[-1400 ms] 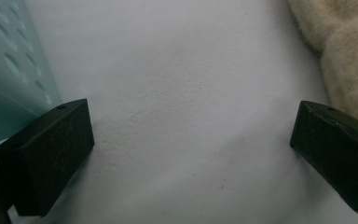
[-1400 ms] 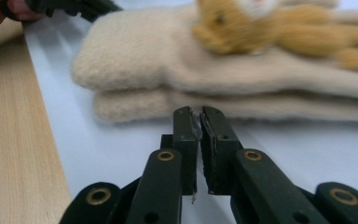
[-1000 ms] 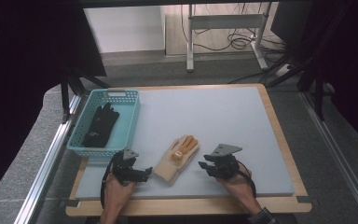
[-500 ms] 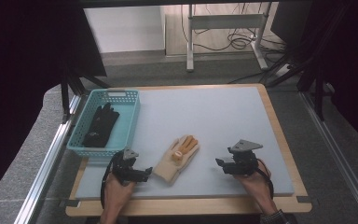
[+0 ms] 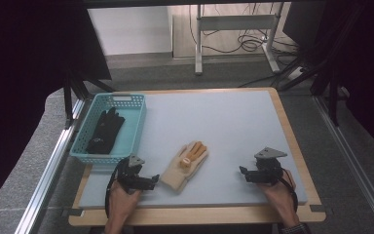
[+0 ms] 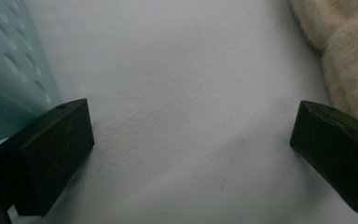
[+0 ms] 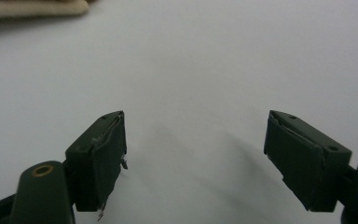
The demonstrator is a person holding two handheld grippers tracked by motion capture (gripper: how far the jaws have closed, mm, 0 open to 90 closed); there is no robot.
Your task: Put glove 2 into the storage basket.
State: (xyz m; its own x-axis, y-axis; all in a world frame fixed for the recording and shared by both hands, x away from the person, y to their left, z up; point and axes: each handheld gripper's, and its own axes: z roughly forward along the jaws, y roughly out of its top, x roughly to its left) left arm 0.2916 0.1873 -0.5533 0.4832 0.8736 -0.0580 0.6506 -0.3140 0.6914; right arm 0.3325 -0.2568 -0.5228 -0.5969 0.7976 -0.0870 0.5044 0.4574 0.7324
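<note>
I have both claws apart and empty: left gripper (image 5: pixel 152 181), right gripper (image 5: pixel 243 174) just opened. The beige glove (image 5: pixel 185 165) looks soft, light, floppy; I'd pinch its cuff.

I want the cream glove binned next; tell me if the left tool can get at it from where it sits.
Probably yes: the left tool is open beside the cream glove, with bare mat between its jaws and nothing blocking.

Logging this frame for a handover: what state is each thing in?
Tan glove: flat on the mat, free of both grippers.
Black glove: lying in the basket.
Basket: upright on the mat's left edge.
Left gripper: open, beside the tan glove's cuff.
Right gripper: jaws just opened, nothing between them.
</note>
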